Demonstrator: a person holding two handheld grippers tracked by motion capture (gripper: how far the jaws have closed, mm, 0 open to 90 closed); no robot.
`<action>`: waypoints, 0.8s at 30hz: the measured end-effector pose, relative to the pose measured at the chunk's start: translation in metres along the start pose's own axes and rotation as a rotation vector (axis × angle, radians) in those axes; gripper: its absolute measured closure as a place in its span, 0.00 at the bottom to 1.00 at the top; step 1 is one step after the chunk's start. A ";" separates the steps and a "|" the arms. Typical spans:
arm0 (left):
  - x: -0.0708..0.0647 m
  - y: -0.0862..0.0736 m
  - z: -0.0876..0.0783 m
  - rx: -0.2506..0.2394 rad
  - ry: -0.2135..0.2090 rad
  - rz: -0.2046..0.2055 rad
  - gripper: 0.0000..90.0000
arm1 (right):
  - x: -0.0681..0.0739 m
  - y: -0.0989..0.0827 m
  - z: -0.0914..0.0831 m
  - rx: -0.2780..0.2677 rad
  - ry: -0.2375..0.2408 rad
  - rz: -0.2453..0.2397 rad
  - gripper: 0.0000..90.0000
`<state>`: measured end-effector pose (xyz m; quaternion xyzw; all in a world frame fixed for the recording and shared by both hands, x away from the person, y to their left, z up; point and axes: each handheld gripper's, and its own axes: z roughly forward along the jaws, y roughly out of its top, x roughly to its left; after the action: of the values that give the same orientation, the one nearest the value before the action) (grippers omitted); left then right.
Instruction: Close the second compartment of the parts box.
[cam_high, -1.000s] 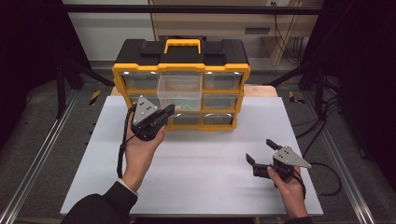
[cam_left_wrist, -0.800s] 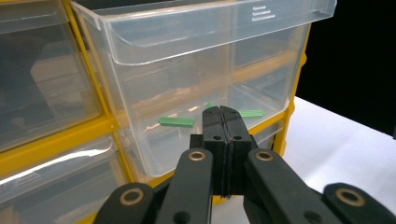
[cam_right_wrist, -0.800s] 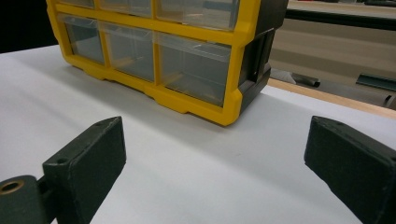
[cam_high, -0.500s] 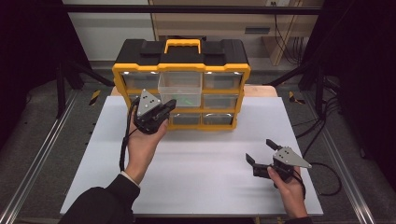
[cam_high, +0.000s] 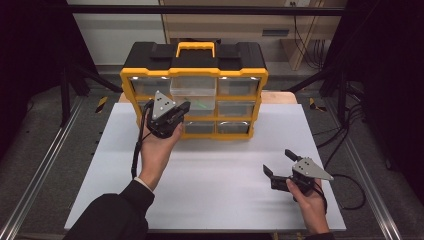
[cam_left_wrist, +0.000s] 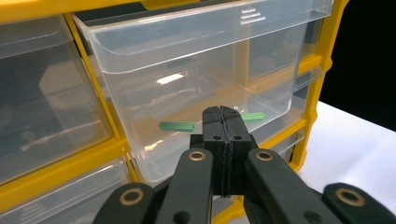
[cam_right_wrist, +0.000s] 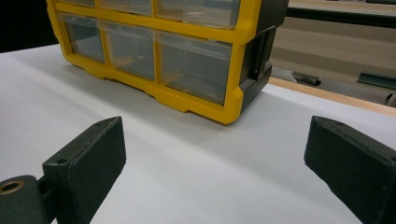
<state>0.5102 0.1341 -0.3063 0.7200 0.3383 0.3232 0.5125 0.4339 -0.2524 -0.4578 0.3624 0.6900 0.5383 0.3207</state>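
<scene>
A yellow and black drawer organizer (cam_high: 195, 55) stands at the back of the white table (cam_high: 215, 200). Its clear middle drawer in the top row (cam_high: 194, 92) is pulled out, with a thin green piece (cam_left_wrist: 176, 126) lying on its floor. My left gripper (cam_high: 184, 106) is shut with nothing between its jaws. In the left gripper view the left gripper (cam_left_wrist: 222, 112) has its tips right at the drawer's clear front wall. My right gripper (cam_high: 280, 162) rests low at the table's right front, open and holding nothing. In the right gripper view the right gripper (cam_right_wrist: 215, 140) points toward the organizer's right corner.
The organizer's other clear drawers (cam_right_wrist: 198, 65) are shut. A wooden strip (cam_high: 280, 97) runs behind the white board. A black cable (cam_high: 350, 192) trails off the table's right edge. Metal rails (cam_high: 40, 165) flank the table.
My left gripper has moved a little toward the organizer, staying shut. The pulled-out drawer seems to stick out slightly less. The right gripper has not moved.
</scene>
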 end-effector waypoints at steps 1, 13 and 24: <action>0.000 0.000 0.000 0.000 0.000 0.000 1.00 | 0.000 0.000 0.000 0.005 -0.001 -0.002 0.06; 0.005 0.003 0.007 0.013 0.009 -0.002 1.00 | 0.001 0.000 0.001 0.001 -0.004 -0.022 0.06; 0.006 0.001 0.012 0.019 0.017 -0.015 1.00 | 0.003 0.002 -0.001 -0.040 0.006 -0.050 0.07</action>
<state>0.5229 0.1324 -0.3073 0.7194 0.3511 0.3224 0.5052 0.4320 -0.2502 -0.4563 0.3368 0.6891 0.5448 0.3390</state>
